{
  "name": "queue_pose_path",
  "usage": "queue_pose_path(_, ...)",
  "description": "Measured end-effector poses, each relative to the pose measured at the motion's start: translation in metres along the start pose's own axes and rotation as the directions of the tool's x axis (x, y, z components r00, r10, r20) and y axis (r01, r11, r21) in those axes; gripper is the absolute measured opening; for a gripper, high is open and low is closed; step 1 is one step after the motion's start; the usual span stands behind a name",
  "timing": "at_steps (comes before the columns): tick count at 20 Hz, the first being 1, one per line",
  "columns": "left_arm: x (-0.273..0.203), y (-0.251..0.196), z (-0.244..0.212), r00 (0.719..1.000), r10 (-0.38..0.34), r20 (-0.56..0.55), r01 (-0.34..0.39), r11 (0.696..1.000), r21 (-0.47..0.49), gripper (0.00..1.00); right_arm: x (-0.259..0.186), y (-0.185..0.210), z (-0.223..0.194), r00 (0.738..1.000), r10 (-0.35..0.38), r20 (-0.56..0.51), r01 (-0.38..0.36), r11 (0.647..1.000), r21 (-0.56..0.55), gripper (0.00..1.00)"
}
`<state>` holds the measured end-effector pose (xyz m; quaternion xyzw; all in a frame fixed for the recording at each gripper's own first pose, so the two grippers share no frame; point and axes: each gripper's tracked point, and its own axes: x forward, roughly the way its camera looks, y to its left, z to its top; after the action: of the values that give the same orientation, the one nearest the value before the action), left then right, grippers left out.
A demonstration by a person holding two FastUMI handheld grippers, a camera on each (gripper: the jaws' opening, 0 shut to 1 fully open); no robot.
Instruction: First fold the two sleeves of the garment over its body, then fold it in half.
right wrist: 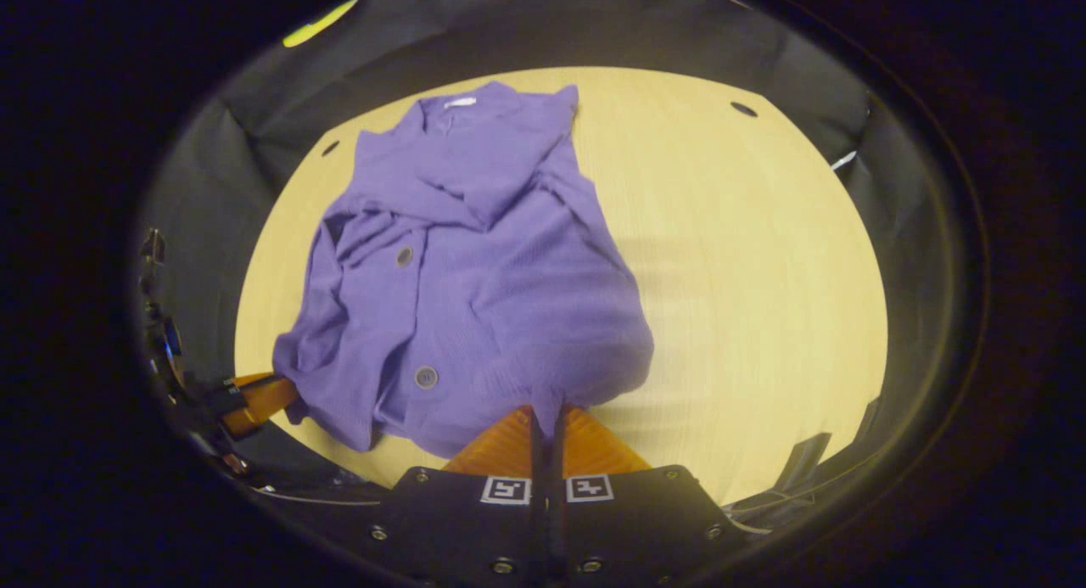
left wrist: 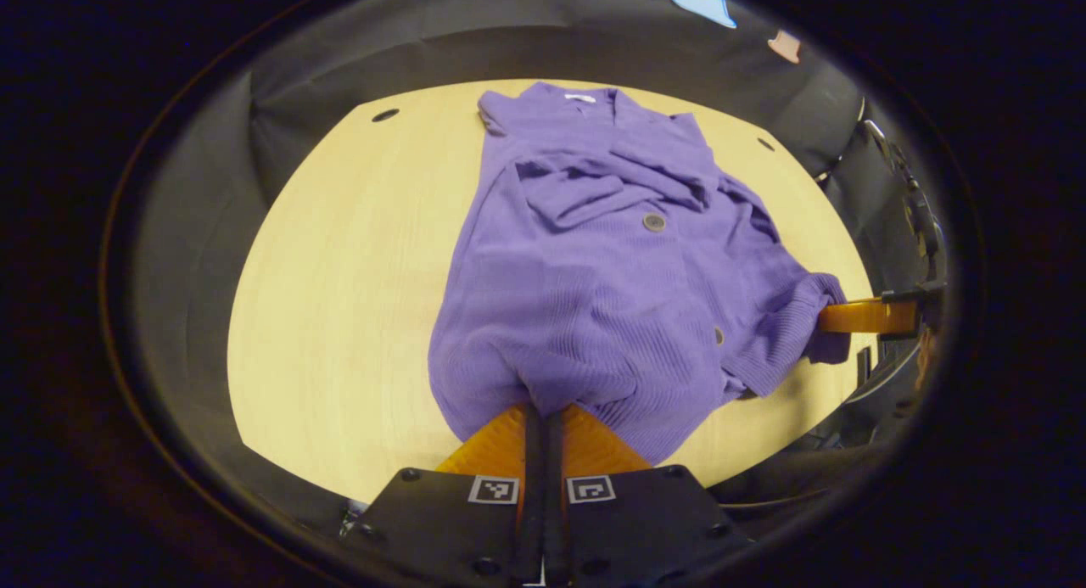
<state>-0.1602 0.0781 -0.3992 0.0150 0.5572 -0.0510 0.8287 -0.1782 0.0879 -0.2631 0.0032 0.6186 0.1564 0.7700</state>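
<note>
The purple cardigan lies on the worktop, both sleeves folded over its body; left claw and right claw each pinch its near hem.

A purple cardigan with round buttons is spread on the table, collar at the far side. Both sleeves are folded over its body. Its near hem is lifted and bunched.

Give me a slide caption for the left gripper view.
Left claw pinches the purple cardigan's hem on the table.
</note>
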Motion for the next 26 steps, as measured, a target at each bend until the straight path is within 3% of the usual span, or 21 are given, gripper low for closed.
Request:
queue_pose_path(8,-0.014,-0.003,0.107,0.989,-0.011,0.149,0.009,1.0,0.016,0.07,-0.026,0.009,0.103,0.987,0.023,0.161,-0.017,0.999,-0.039,0.01)
queue_pose_path(16,-0.002,0.007,0.218,0.962,0.02,0.272,-0.035,0.998,0.052,0.07,-0.035,0.008,0.211,0.952,0.032,0.304,-0.023,0.999,-0.032,0.01)
queue_pose_path(22,0.013,0.011,0.299,0.937,0.019,0.348,-0.028,0.999,0.021,0.06,-0.029,0.005,0.283,0.926,0.03,0.377,-0.024,1.0,-0.019,0.01)
queue_pose_path(26,0.029,0.017,0.35,0.923,0.008,0.384,0.025,0.996,-0.081,0.07,-0.022,0.006,0.327,0.908,0.032,0.418,-0.033,0.999,-0.005,0.01)
